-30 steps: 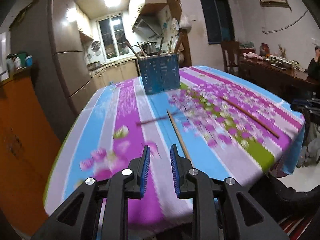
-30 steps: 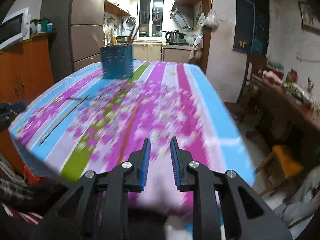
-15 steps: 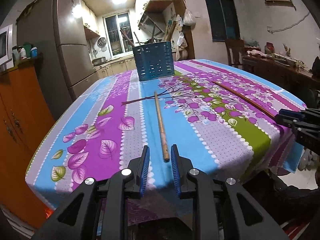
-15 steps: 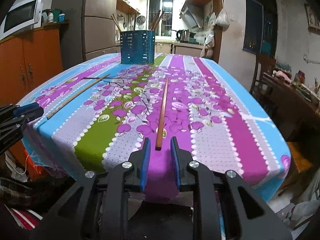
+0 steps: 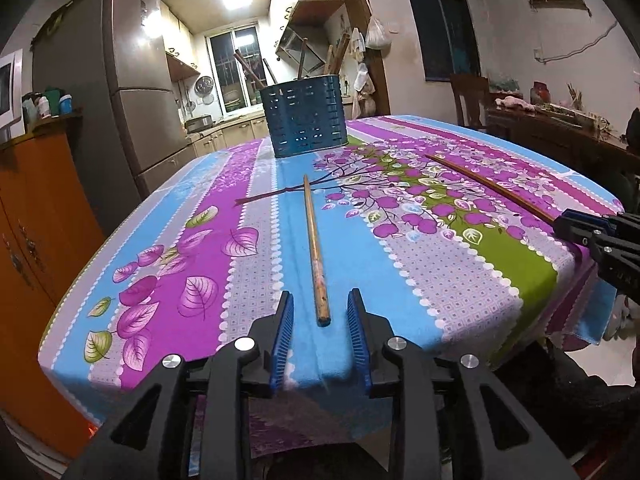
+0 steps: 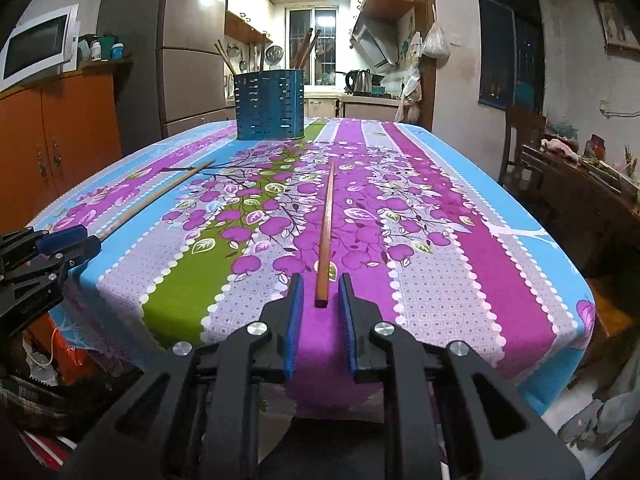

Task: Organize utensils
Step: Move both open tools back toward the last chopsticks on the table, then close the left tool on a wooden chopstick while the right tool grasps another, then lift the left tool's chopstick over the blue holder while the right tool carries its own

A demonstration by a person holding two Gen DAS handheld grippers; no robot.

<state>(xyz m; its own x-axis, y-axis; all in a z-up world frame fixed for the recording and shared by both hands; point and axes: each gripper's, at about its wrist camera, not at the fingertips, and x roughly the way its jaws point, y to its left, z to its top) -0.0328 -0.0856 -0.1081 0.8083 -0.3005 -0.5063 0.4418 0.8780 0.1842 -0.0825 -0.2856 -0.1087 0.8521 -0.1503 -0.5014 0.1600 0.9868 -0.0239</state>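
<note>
Two chopsticks lie on the flowered tablecloth (image 5: 460, 280). The near end of the pale wooden chopstick (image 5: 314, 248) sits between the blue pads of my left gripper (image 5: 320, 300). Its jaws are opening and there is a gap on each side. The reddish chopstick (image 6: 326, 220) has its square end between the pads of my right gripper (image 6: 320, 280). Those jaws are closing, and neither pad touches the stick. A blue perforated utensil holder (image 5: 306, 120) stands at the table's far end with several sticks in it. Each wrist view shows the other gripper at the table edge.
An orange cabinet (image 5: 36, 216) and a tall fridge (image 5: 124, 112) stand left of the table. A wooden chair (image 6: 520, 140) and a cluttered dark side table (image 6: 580, 184) are on the right. The near table edge (image 6: 360, 360) runs under both grippers.
Both grippers came down to the near table edge, so each chopstick's end now lies between a pair of pads. The left jaws stand wider than before, the right ones slightly narrower.
</note>
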